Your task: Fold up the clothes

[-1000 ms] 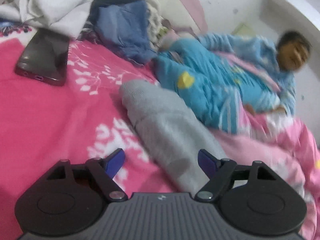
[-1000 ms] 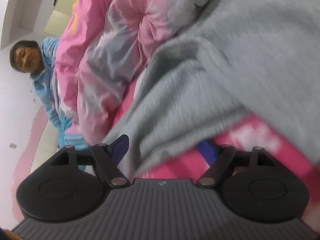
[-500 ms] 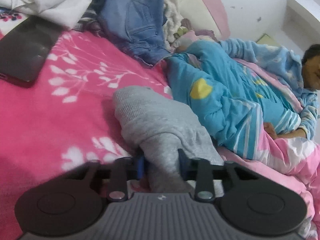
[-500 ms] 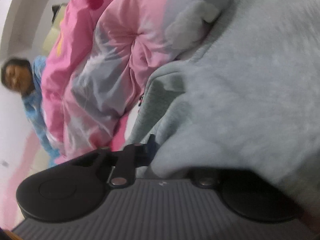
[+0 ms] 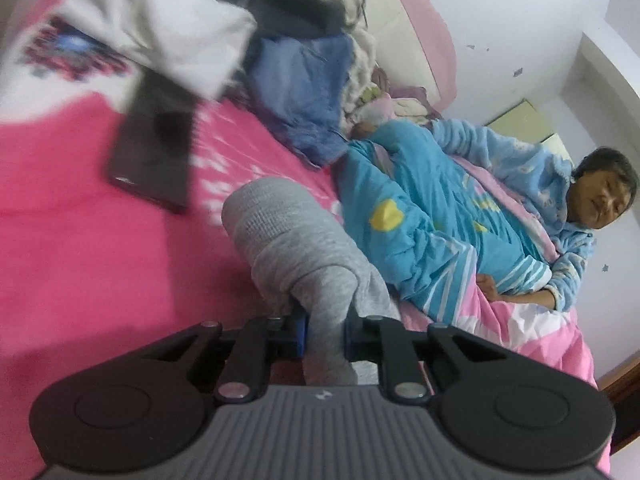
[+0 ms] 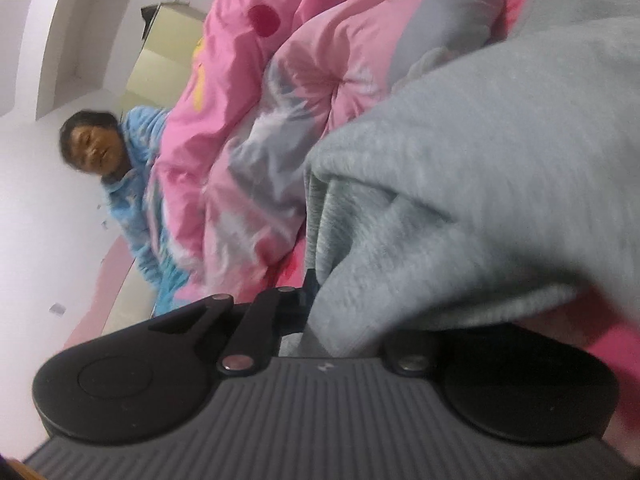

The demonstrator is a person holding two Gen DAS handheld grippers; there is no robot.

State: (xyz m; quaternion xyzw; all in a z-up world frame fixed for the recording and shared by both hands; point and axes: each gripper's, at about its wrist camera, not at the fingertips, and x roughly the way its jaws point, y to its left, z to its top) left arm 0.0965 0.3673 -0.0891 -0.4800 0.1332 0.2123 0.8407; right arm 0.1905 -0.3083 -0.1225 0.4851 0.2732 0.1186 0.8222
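A grey knitted garment [image 5: 292,248] lies on the pink flowered bedspread [image 5: 80,264]; its ribbed end points away from me. My left gripper [image 5: 325,332] is shut on a bunched fold of it, lifted slightly off the bed. The right wrist view is tilted sideways and filled by the same grey garment [image 6: 500,168]. My right gripper [image 6: 344,320] is shut on its edge; the cloth drapes over and hides the right finger.
A person in blue pyjamas [image 5: 460,208] reclines under a pink quilt [image 6: 280,120] at the right of the bed. A dark phone [image 5: 156,160], white cloth [image 5: 168,36] and blue jeans [image 5: 300,92] lie beyond the garment.
Both grippers went from open to shut on the grey garment within the last second. The left one has since lifted its fold and tilted; the right view has pulled back a little.
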